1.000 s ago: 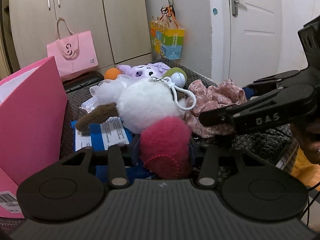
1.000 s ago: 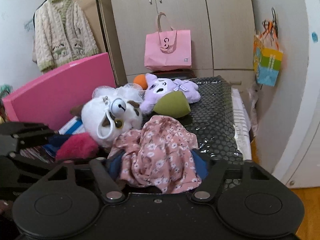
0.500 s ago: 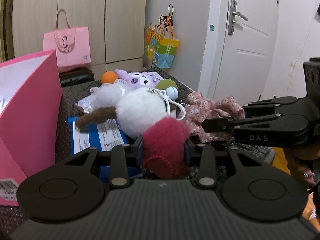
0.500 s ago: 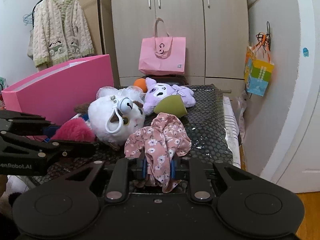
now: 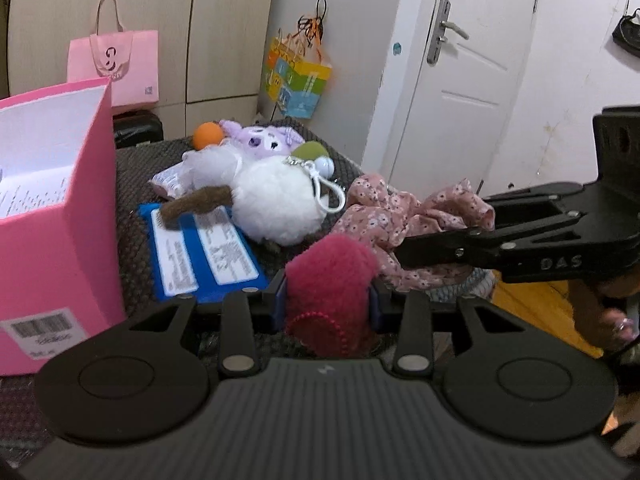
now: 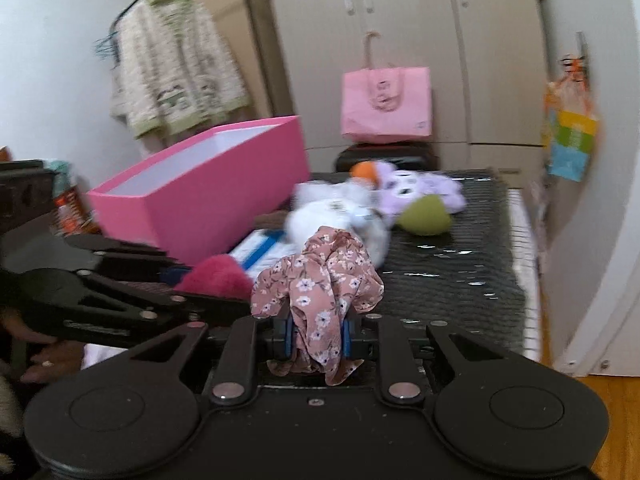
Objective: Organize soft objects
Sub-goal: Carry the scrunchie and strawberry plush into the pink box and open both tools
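Observation:
My left gripper [image 5: 328, 304] is shut on a fuzzy dark-pink plush piece [image 5: 330, 280], held just above the dark mat. My right gripper [image 6: 318, 338] is shut on a bunched pink floral cloth [image 6: 320, 276], lifted off the mat; the same cloth [image 5: 404, 220] hangs from that gripper at the right of the left wrist view. On the mat lie a white plush with a brown tail and a clip [image 5: 276, 200], a purple plush [image 5: 264, 142], an orange ball [image 5: 208, 135] and an olive-green soft piece [image 6: 426, 216]. An open pink box [image 5: 56, 216] stands at the left.
A blue and white packet [image 5: 204, 252] lies flat on the dark mat [image 6: 452, 280] beside the box. A pink paper bag [image 6: 386, 100] stands by the cupboards, a colourful bag [image 5: 298, 80] hangs on the wall, and a white door [image 5: 452, 92] is at the right.
My right gripper has closed on the floral cloth and lifted it off the mat. My left gripper has risen a little with the pink plush piece, and the pink box has come more into view.

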{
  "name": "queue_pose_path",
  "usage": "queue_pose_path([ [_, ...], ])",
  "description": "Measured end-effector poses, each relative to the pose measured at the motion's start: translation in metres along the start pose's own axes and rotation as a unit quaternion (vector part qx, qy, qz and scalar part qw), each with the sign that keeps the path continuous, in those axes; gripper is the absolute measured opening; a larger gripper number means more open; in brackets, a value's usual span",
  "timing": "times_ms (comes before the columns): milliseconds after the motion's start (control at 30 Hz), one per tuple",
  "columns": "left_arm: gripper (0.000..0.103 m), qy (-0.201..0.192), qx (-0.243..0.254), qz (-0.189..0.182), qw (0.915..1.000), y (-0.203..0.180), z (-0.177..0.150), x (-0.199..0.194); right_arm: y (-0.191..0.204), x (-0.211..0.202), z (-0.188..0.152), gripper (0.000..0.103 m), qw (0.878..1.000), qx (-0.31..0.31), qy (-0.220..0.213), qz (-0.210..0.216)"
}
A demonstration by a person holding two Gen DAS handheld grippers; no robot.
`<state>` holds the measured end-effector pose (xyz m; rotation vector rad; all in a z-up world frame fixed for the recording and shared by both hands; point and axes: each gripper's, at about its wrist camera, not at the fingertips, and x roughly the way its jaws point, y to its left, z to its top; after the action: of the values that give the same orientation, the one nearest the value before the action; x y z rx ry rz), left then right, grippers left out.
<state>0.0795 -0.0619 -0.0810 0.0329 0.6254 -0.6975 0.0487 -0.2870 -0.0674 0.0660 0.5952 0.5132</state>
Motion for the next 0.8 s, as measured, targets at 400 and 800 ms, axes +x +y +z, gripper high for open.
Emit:
queue_pose_path([
  [400, 0.037, 0.063, -0.024, 0.033, 0.9972, 0.031, -0.009, -0.047, 0.037, 0.022, 0.018, 0.025, 0.99, 0.017, 0.098, 0.097],
  [800, 0.038, 0.084, -0.045, 0.088, 0.9915, 0.074, 0.007, -0.117, 0.085, 0.056, 0.049, 0.026, 0.967, 0.007, 0.159, 0.201],
])
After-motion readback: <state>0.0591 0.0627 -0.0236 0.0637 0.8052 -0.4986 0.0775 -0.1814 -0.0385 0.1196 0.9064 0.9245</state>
